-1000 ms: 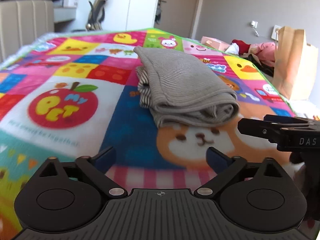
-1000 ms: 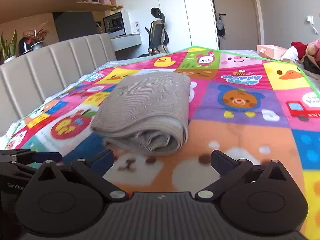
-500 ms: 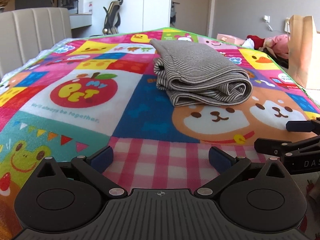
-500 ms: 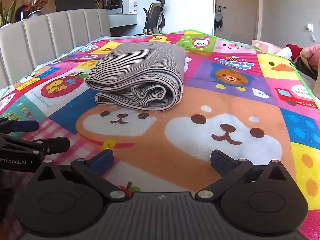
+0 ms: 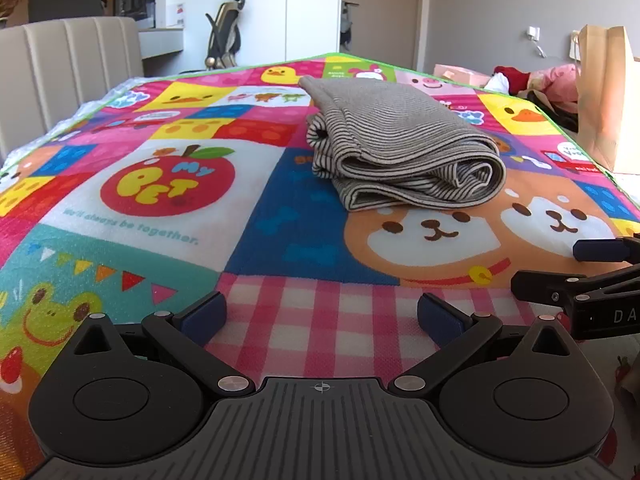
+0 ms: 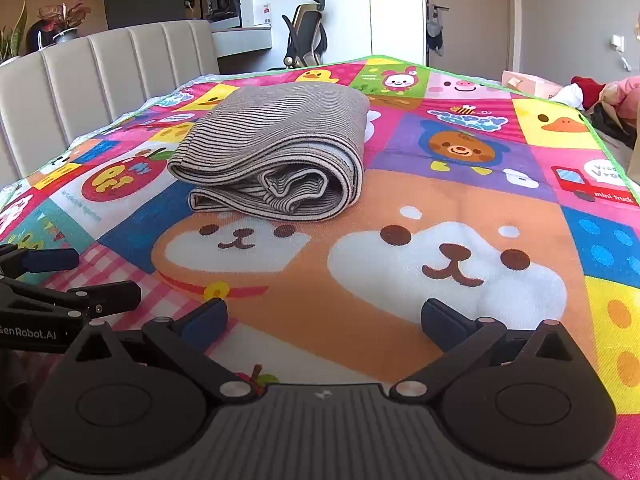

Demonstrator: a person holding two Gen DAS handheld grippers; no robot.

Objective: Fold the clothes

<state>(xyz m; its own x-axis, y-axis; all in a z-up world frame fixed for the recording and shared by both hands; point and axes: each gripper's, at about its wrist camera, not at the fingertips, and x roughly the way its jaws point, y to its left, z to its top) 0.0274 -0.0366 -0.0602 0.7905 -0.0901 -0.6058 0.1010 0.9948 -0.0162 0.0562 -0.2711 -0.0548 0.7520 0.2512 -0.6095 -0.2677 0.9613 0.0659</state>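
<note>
Pulled back from the striped garment (image 5: 400, 152), now folded and lying alone on the play mat (image 5: 288, 216), upper centre of frame. Left gripper (image 5: 320, 316) and right gripper (image 6: 323, 316) both empty, fingers spread apart. Looks finished, fold holding.

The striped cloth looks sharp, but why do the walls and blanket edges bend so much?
Fisheye lenses: in the left wrist view the folded striped cloth is crisp mid-frame while the blanket edges bow; in the right wrist view the headboard curves, the corners go dark, and sunlight falls evenly, without glare.
</note>
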